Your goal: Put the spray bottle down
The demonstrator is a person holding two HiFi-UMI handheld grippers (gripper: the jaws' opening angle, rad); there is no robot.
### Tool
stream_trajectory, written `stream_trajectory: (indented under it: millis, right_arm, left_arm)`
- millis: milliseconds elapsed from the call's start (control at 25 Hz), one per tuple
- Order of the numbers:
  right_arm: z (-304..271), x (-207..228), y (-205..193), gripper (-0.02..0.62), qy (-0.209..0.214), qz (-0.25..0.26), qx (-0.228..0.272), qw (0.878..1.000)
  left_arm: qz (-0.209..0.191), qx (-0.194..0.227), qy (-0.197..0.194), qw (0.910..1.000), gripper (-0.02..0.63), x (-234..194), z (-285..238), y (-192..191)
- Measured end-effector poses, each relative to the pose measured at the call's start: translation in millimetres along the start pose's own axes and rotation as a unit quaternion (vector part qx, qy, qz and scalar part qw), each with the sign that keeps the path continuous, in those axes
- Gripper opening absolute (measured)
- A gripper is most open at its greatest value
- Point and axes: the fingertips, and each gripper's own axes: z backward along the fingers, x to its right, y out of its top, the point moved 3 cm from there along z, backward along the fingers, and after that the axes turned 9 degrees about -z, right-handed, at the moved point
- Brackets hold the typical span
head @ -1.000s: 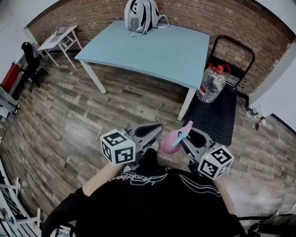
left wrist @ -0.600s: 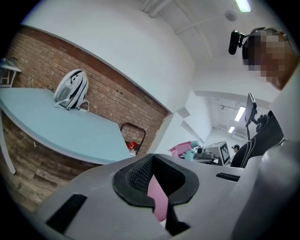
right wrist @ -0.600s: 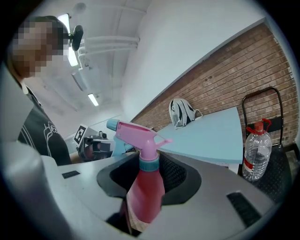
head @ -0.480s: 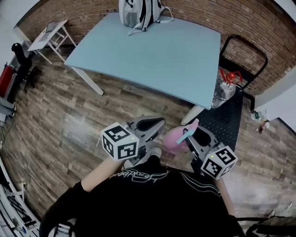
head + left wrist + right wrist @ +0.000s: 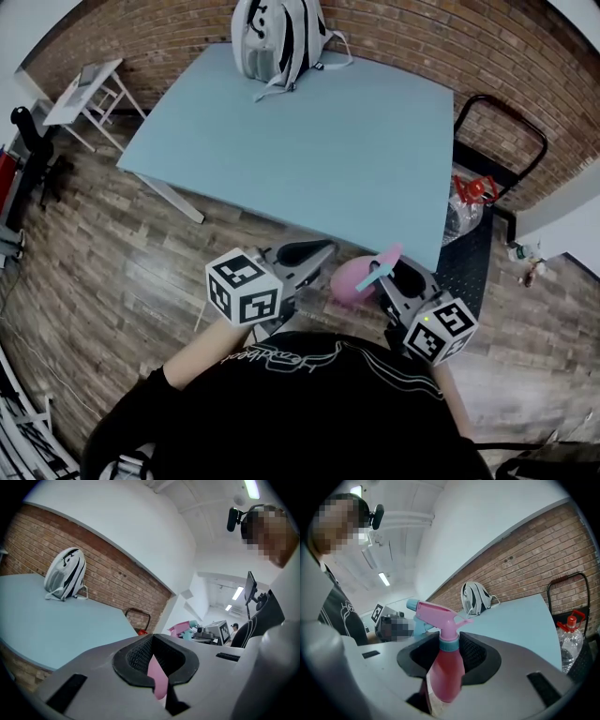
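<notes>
Blue table (image 5: 309,141) ahead — right tongs (image 5: 449,651) clamp the pink spray bottle (image 5: 444,665).

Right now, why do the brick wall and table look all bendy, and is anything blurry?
Head view: the wide lens bows the brick wall and table, and the corners go dark. Right gripper view: the spray bottle looks clear, with black round the picture's edge. Left gripper view: the ceiling light glares brightly.
</notes>
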Motion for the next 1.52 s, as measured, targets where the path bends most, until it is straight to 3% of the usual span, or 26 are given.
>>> stream_trajectory:
  millis: [520,1120,1520]
  right_arm:
    - [-21,30,39,0.132,-0.027,0.047,0.014,0.998]
    - [-84,123,82,0.132,-0.012,0.038,-0.009,0.999]
    - [-145,179,99,0.132,-0.042,0.165,-0.053,0.984]
  left_arm:
    - [-0.001,-0.002,-0.002,1.0000,0.008,-31,-24,12]
    - [0.029,-0.037,0.024,0.9986,0.008,-102,-92,14]
    - [0.064,-0.044,0.032,0.9965,0.008,-156,-136,6]
